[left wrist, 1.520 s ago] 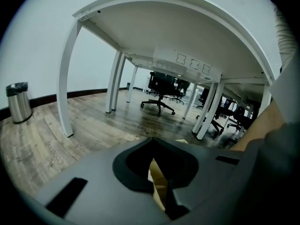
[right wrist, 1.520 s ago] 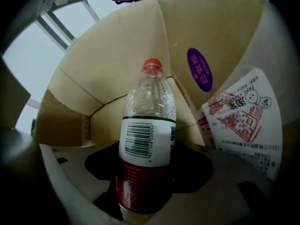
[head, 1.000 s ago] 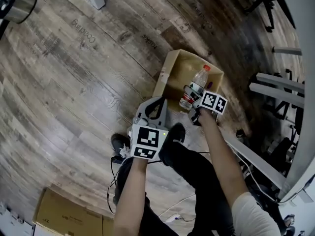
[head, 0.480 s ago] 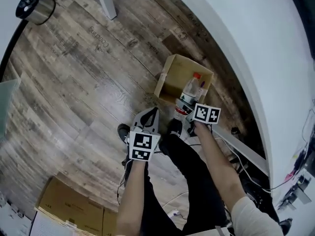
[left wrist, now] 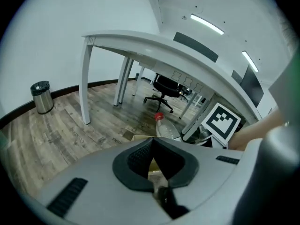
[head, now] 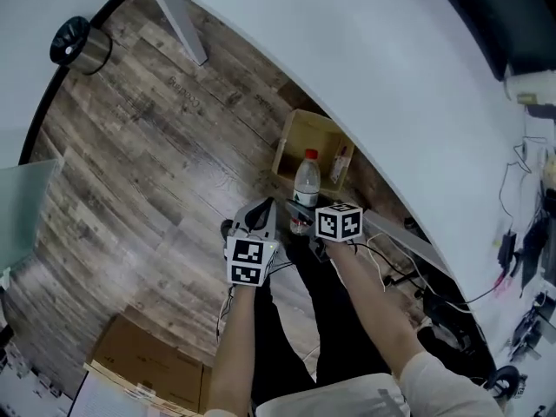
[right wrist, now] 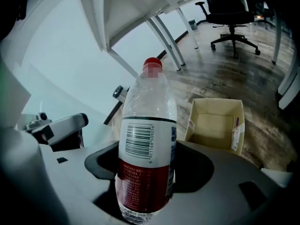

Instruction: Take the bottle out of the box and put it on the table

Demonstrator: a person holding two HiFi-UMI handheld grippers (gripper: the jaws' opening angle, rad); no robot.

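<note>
A clear plastic bottle (head: 306,179) with a red cap and a red label stands upright in my right gripper (head: 301,217), which is shut on its lower body. It hangs just in front of the open cardboard box (head: 296,143) on the wooden floor. In the right gripper view the bottle (right wrist: 147,144) fills the middle between the jaws, with the empty box (right wrist: 214,122) beyond it. My left gripper (head: 261,216) is to the left of the bottle, shut and holding nothing. The white table (head: 373,76) spans the upper right, above the box.
A white table leg (head: 181,20) and a metal bin (head: 82,45) stand at the upper left. A second cardboard box (head: 146,368) lies at the bottom left. The person's legs and shoes are below the grippers. Cables lie at the right. A black office chair (right wrist: 232,13) is far off.
The bottle has come up out of the box in my right gripper and now stands upright before it. The head view has pulled back, so the white table fills more of it.
</note>
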